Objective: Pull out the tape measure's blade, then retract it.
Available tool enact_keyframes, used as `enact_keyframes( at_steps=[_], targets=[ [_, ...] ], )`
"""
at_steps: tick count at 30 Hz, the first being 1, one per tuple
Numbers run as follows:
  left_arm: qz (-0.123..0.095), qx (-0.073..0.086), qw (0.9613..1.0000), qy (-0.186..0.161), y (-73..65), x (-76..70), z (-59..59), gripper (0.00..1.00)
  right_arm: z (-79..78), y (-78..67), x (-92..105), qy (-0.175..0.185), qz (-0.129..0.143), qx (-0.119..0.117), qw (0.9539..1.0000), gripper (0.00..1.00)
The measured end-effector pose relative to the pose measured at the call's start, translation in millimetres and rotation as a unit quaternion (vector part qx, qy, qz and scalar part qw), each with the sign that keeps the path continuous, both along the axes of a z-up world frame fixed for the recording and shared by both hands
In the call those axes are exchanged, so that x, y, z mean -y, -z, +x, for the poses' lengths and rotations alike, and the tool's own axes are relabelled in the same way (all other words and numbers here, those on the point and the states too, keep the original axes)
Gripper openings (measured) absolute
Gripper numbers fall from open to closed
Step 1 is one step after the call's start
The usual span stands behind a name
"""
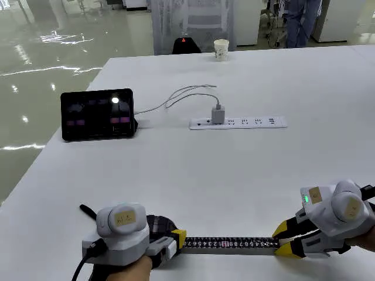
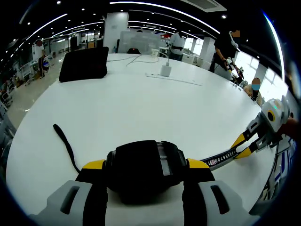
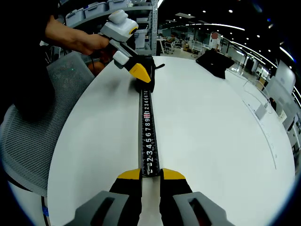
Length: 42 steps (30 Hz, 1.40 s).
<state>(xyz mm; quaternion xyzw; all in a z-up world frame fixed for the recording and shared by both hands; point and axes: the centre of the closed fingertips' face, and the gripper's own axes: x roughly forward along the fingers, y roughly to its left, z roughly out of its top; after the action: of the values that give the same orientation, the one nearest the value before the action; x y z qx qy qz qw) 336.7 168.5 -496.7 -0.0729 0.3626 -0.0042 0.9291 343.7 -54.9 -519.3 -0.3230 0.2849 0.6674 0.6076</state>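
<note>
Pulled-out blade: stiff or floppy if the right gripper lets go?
Likely stiff over this span: the blade runs straight from the case to the right gripper, no visible sag. Thin and narrow, so probably light and apt to kink if pushed sideways. Released, it may snap back toward the case.

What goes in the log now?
left gripper: shut on tape measure | right gripper: shut on blade | blade: pulled out, not retracted

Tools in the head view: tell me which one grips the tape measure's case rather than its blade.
The left tool, at lower left, clamps the black case; the right tool pinches only the end of the drawn-out blade.
</note>
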Motion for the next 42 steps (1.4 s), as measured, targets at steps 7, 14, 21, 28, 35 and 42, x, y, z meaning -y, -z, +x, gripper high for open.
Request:
enact_keyframes(
  at_steps=[7, 14, 21, 28, 35, 42],
  targets=[
    [-0.001, -0.001, 1.0, 0.0, 0.1, -0.1, 0.1, 0.59, -0.4, -0.4, -4.5, -0.001, 0.002, 0.0, 1.0, 0.1],
    [-0.002, -0.001, 1.0, -0.001, 0.1, -0.2, 0.4, 0.59, -0.7, -0.4, -7.3, -0.002, 0.002, 0.0, 1.0, 0.1],
    [-0.003, -0.001, 1.0, -0.001, -0.2, 0.0, 0.3, 0.59, -0.5, -0.3, -8.0, -0.002, 0.002, -0.001, 1.0, 0.1],
    [-0.004, -0.001, 1.0, -0.002, -0.2, -0.4, 0.0, 0.59, -1.7, -0.5, -13.9, -0.005, 0.005, -0.002, 1.0, 0.1],
    [-0.005, -0.002, 1.0, -0.002, -0.4, -0.2, -0.4, 0.59, -1.9, -1.0, -21.5, -0.006, 0.009, -0.002, 0.9999, 0.1],
    [-0.007, -0.002, 1.0, -0.004, -0.4, -0.3, -0.2, 0.59, -2.5, -1.1, -28.1, -0.007, 0.012, -0.003, 0.9999, 0.1]
  ],
)
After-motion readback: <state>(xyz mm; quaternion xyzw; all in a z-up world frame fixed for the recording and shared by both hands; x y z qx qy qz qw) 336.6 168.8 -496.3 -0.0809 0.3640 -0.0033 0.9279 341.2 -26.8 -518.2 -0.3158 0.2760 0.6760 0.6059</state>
